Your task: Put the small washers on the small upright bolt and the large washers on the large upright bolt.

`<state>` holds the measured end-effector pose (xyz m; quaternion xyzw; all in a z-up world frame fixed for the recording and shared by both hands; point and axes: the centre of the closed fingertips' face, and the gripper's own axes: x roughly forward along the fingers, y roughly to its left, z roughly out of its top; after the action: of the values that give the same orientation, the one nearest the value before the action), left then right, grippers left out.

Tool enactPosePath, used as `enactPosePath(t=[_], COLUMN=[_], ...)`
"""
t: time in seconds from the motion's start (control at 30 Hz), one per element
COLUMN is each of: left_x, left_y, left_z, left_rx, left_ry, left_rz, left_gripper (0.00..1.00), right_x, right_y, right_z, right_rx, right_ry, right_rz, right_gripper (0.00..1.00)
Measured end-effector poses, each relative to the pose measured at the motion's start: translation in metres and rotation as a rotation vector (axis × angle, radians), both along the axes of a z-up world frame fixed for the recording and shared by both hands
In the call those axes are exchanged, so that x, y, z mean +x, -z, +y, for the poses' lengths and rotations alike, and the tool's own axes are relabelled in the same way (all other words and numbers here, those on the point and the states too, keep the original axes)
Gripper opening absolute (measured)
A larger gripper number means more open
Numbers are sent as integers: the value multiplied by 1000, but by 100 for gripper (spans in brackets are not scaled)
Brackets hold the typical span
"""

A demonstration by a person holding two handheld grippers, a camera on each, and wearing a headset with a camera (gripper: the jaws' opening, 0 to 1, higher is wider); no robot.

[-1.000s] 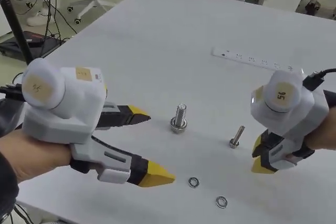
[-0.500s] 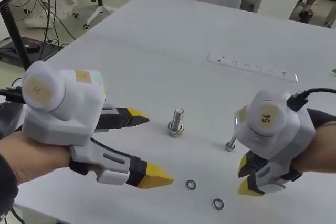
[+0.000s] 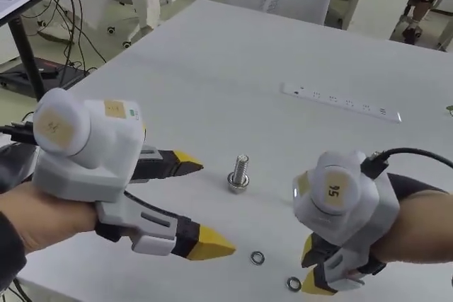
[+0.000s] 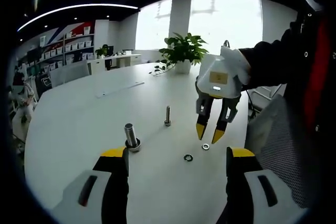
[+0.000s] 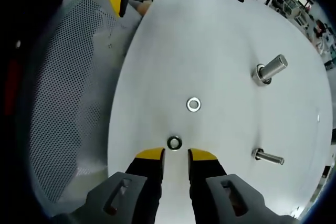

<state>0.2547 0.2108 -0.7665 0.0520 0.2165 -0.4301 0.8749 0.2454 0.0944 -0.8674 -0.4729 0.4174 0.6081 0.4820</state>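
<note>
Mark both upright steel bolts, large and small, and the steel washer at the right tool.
Large steel bolt [image 3: 241,167]: head view, threaded shaft.
Small steel bolt [image 4: 167,115]: left gripper view, shaft.
Steel washer [image 5: 169,142]: right gripper view, rim.

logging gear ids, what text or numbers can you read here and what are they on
"56": on the round sticker on top of the right gripper.
Tan disc on the left gripper: marks too blurred to read.
Square label beside that disc: too small to read.
Power strip: no text can be made out.
</note>
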Motion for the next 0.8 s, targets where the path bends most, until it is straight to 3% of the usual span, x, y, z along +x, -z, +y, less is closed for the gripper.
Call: enactPosePath(t=[0.8], left_x=[-3], left_y=[-1], left_z=[1], left_rx=[1], left_ry=[-17], left_rz=[-9], left_gripper=[75], right_x=[-4], right_y=[10], right_z=[3], right_rx=[-2], right_ry=[-29], right_rz=[-23], right_gripper=[18])
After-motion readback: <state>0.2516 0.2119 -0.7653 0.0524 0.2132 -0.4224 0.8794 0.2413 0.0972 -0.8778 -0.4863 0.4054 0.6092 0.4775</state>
